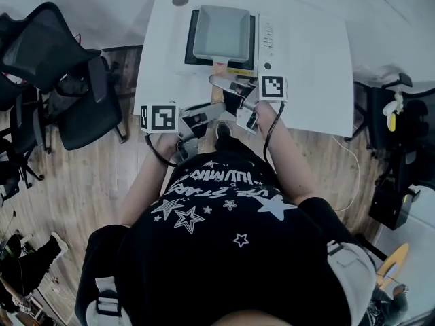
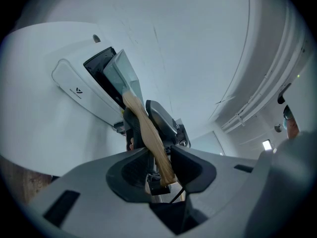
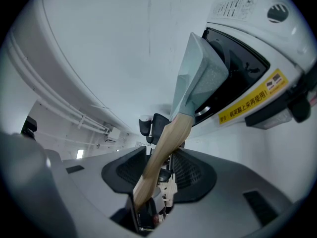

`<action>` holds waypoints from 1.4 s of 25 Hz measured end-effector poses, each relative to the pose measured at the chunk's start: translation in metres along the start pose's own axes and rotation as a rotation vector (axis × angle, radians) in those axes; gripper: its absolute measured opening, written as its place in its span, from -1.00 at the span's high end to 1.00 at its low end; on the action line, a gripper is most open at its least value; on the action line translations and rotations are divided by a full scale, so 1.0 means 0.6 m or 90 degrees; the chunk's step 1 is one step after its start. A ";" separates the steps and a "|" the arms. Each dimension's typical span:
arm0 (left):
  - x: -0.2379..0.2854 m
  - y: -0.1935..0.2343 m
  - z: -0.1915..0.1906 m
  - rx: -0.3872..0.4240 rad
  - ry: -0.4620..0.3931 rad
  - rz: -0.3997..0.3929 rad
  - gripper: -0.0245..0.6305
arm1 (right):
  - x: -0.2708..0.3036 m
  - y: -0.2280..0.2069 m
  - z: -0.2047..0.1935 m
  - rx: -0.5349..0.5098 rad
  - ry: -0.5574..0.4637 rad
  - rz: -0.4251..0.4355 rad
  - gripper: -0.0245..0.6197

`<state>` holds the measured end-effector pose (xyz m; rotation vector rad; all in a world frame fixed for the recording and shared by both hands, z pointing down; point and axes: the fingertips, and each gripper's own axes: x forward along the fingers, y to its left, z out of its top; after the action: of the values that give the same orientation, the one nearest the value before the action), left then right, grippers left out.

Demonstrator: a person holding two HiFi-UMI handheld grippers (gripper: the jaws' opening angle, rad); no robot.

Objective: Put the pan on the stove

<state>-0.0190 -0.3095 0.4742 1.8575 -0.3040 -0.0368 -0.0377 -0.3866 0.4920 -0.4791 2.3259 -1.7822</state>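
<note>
Clearly, in the head view the square grey metal pan (image 1: 221, 32) sits on the black glass top of the flat white stove (image 1: 268, 43), which lies on the white desk (image 1: 312, 66) at 12 o'clock from the person. The pan's pale wooden handle (image 1: 219, 65) points toward 6 o'clock. The left gripper (image 1: 216, 109) comes to the handle from 8 o'clock. The right gripper (image 1: 219, 82) comes from 4 o'clock, a little closer to the pan. Black office chairs (image 1: 61, 80) stand on the wooden floor (image 1: 88, 182) at 9 o'clock.

In the left gripper view the left gripper (image 2: 159, 157) has its jaws partly closed and they press on the end of the wooden handle (image 2: 143, 123). The pan (image 2: 121, 73) and the stove (image 2: 74, 86) are at 11 o'clock.

In the right gripper view the right gripper (image 3: 161, 165) is also closed on the wooden handle (image 3: 168, 143), with the jaws held apart only by the wood. The pan (image 3: 198, 78) is at 1 o'clock, on the stove (image 3: 257, 33), which carries a yellow label (image 3: 252, 100).
</note>
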 end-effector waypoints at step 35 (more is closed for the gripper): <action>0.002 0.042 -0.016 0.015 -0.011 0.060 0.53 | 0.000 -0.038 -0.012 0.012 0.012 -0.058 0.42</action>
<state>-0.0210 -0.3077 0.5013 1.8652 -0.4053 0.0146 -0.0370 -0.3853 0.5160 -0.5773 2.3319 -1.8549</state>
